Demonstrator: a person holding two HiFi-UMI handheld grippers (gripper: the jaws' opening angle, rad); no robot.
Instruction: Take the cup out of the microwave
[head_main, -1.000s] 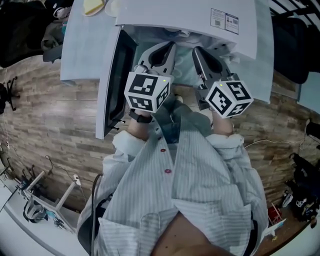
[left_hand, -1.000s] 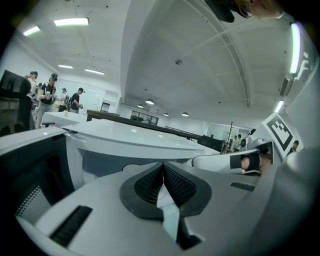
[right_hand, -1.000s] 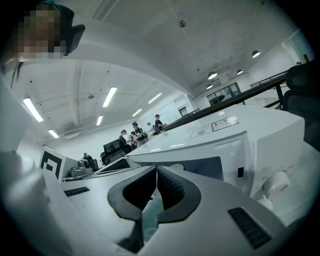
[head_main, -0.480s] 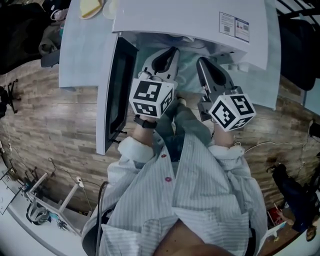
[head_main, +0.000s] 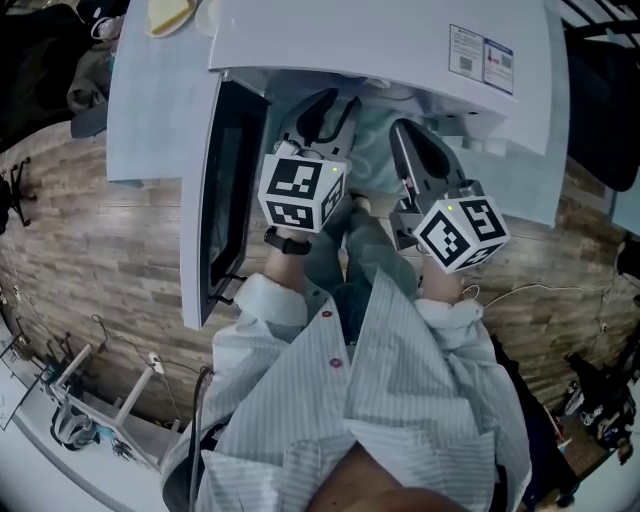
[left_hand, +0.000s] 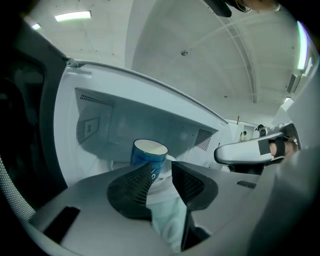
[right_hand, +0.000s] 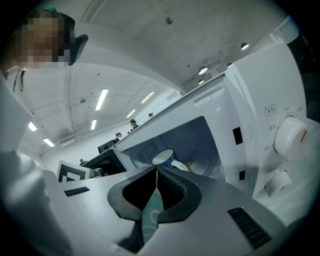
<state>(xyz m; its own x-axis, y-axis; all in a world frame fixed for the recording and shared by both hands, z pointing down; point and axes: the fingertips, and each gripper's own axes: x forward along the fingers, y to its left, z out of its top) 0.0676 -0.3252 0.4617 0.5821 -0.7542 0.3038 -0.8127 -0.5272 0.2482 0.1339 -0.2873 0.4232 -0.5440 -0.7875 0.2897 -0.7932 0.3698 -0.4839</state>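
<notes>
A blue cup (left_hand: 148, 157) with a white inside stands upright on the turntable inside the open white microwave (head_main: 380, 40). My left gripper (left_hand: 162, 172) points into the cavity just in front of the cup. Its jaws have just been opening; a narrow gap shows with nothing between them, and the cup stands beyond the tips. My right gripper (right_hand: 156, 171) hangs beside it at the right of the opening, shut and empty, and the cup (right_hand: 167, 159) shows past its tips. In the head view the microwave's top hides the cup.
The microwave door (head_main: 225, 190) stands swung open at the left, close to my left gripper. The control panel with two knobs (right_hand: 290, 137) is right of the cavity. The microwave sits on a white table (head_main: 150, 110) over a wooden floor.
Both grippers have sunk a little in front of the microwave's opening. The door and cavity have shifted slightly in the head view.
</notes>
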